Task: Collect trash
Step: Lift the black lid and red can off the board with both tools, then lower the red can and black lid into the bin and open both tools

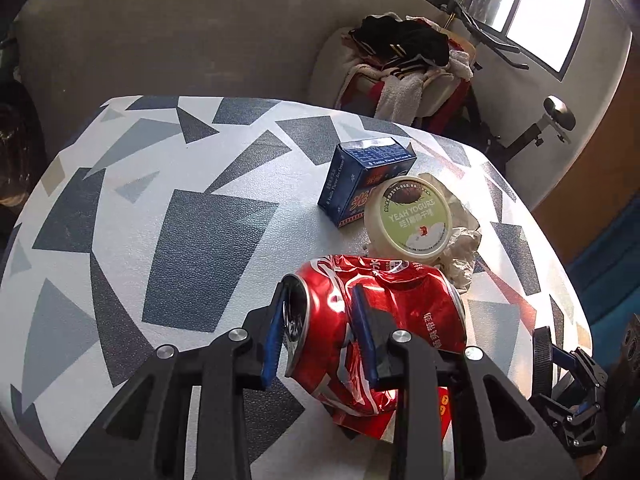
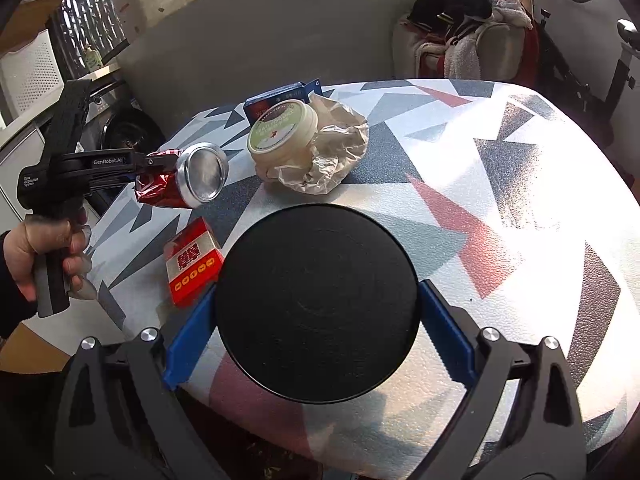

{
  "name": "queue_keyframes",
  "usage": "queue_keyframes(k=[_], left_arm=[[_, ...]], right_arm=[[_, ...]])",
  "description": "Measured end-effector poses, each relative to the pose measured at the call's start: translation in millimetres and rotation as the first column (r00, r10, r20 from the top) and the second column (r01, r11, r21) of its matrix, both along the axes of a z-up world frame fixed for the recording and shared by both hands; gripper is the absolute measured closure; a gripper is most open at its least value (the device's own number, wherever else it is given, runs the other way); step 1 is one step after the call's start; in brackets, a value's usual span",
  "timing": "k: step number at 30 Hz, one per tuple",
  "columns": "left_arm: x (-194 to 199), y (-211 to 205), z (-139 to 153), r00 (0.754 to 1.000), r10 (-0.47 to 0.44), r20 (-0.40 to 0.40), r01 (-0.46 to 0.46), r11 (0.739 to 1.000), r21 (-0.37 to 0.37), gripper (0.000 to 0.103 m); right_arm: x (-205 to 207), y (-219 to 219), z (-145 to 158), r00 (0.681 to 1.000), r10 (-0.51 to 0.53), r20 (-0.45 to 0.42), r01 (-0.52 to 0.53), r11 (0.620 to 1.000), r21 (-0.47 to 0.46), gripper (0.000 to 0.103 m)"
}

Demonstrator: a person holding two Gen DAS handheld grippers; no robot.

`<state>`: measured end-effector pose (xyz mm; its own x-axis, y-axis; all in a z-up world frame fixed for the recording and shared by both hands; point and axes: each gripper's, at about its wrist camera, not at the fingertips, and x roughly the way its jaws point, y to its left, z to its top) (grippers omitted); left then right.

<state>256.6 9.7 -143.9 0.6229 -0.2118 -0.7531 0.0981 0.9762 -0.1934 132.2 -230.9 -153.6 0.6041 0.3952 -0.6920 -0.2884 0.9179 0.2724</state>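
Note:
My left gripper (image 1: 320, 320) is shut on a crushed red cola can (image 1: 400, 320) and holds it above the patterned table (image 1: 160, 200); the can also shows in the right wrist view (image 2: 188, 180), lifted off the table. My right gripper (image 2: 318, 312) is shut on a round black container (image 2: 316, 304) over the table's near edge. On the table lie a yogurt tub (image 2: 282, 130) on crumpled paper (image 2: 336, 148), a blue box (image 1: 360, 176), and a red cigarette pack (image 2: 192, 264) below the can.
A chair piled with clothes (image 1: 408, 64) stands behind the table. An exercise machine (image 1: 552, 120) is at the far right. A grey panel (image 2: 260, 36) runs along the back. A washing machine (image 2: 124, 128) sits left of the table.

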Motion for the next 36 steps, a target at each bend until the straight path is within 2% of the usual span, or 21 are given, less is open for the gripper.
queue_keyframes(k=[7,12,19,25,29,31,32,33,36], left_arm=[[-63.9,-9.8,28.9,0.981,-0.138,0.137,0.113,0.977,0.180,0.072],[-120.8,-6.5,29.4,0.974,-0.164,0.159,0.134,0.974,0.180,0.071],[-192.9,-13.0,10.2,0.965,-0.217,0.146,0.189,0.965,0.184,0.071],[-229.5,-26.1,-14.8,0.953,-0.285,0.103,0.262,0.946,0.193,0.071],[-239.8,-32.3,-32.0,0.950,-0.306,0.062,0.293,0.943,0.159,0.070],[-242.2,-35.7,-38.0,0.942,-0.333,0.042,0.326,0.938,0.121,0.061],[-244.0,-36.4,-37.9,0.942,-0.333,0.050,0.325,0.938,0.121,0.040],[-246.3,-35.9,-36.1,0.942,-0.327,0.072,0.317,0.940,0.123,0.028],[-246.8,-30.8,-30.2,0.946,-0.307,0.107,0.296,0.949,0.110,0.021]], right_arm=[[-16.7,7.0,14.8,0.999,0.021,0.035,-0.021,1.000,0.001,0.009],[-34.8,13.5,22.2,0.998,0.038,0.051,-0.038,0.999,0.005,0.009],[-63.8,22.7,28.6,0.995,0.068,0.075,-0.068,0.998,0.004,0.009],[-82.6,25.6,24.7,0.995,0.076,0.069,-0.075,0.997,-0.005,0.009],[-90.1,23.0,19.5,0.996,0.066,0.058,-0.066,0.998,0.000,0.009],[-92.5,22.2,16.6,0.997,0.065,0.049,-0.065,0.998,0.002,0.009],[-94.9,21.9,14.5,0.997,0.066,0.044,-0.067,0.998,0.003,0.009],[-96.4,22.2,12.7,0.997,0.068,0.039,-0.069,0.998,0.002,0.009],[-101.6,25.6,5.1,0.997,0.079,0.026,-0.079,0.997,-0.009,0.009]])
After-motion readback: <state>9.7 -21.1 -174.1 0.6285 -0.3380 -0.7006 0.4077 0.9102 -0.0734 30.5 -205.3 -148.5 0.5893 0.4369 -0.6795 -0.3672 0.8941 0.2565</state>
